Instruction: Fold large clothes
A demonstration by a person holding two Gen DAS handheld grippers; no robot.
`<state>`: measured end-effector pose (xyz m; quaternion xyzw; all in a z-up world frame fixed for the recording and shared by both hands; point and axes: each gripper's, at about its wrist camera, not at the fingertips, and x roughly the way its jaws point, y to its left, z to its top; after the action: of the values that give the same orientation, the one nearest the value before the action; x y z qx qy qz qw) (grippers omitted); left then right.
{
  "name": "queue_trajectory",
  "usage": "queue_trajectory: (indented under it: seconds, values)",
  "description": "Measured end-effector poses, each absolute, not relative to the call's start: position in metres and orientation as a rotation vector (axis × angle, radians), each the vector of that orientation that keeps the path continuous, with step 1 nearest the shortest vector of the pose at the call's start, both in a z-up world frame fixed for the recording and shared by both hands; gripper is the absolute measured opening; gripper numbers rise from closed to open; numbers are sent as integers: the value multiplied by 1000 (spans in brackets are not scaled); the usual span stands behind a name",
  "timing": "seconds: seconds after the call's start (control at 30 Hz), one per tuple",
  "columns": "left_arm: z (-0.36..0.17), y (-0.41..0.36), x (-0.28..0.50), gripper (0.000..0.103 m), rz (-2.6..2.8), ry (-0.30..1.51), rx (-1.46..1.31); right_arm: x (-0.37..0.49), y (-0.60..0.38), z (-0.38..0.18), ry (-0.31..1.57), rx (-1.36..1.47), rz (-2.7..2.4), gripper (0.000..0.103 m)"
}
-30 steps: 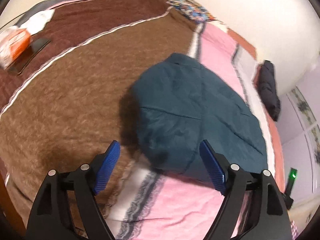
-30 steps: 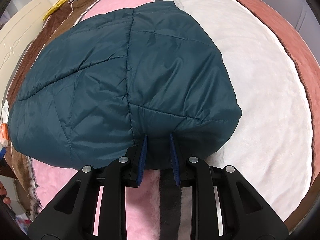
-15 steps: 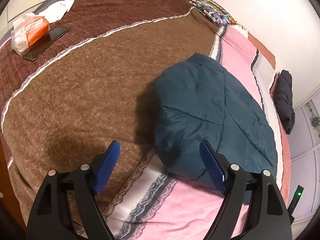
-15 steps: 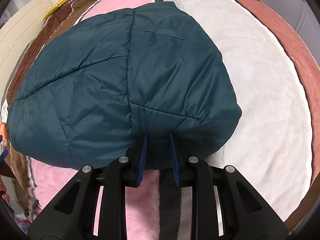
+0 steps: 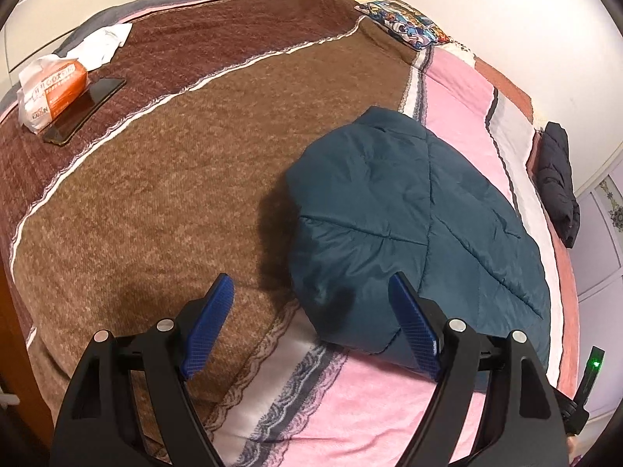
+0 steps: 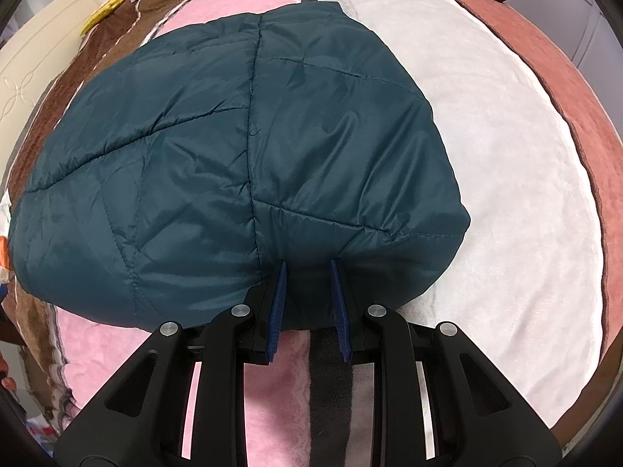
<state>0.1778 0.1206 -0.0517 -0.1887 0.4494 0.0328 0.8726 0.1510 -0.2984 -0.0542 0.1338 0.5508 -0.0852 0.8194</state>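
Observation:
A dark teal quilted jacket (image 5: 420, 229) lies folded into a compact bundle on a striped bed blanket (image 5: 163, 179). It fills the right wrist view (image 6: 241, 163). My left gripper (image 5: 311, 303) is wide open and empty, just above the blanket at the jacket's near left corner. My right gripper (image 6: 307, 272) is narrowly closed on the jacket's near edge, with the fabric pinched between the blue pads (image 6: 277, 303).
A tissue pack (image 5: 48, 89) and a black phone (image 5: 85, 109) lie at the far left of the bed. A black garment (image 5: 558, 186) lies at the far right edge. Colourful pillows (image 5: 405, 25) sit by the wall. A white wardrobe stands right.
The left gripper has drawn back and swung left from the jacket, staying open. The right gripper and the jacket have not moved.

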Motion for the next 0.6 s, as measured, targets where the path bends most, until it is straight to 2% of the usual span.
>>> queue_trajectory:
  seconds: [0.33, 0.6]
  values:
    - [-60, 132, 181, 79, 40, 950, -438, 149, -294, -43, 1162, 281, -202, 24]
    - [-94, 169, 200, 82, -157, 1018, -806, 166, -257, 10, 1055, 250, -70, 24]
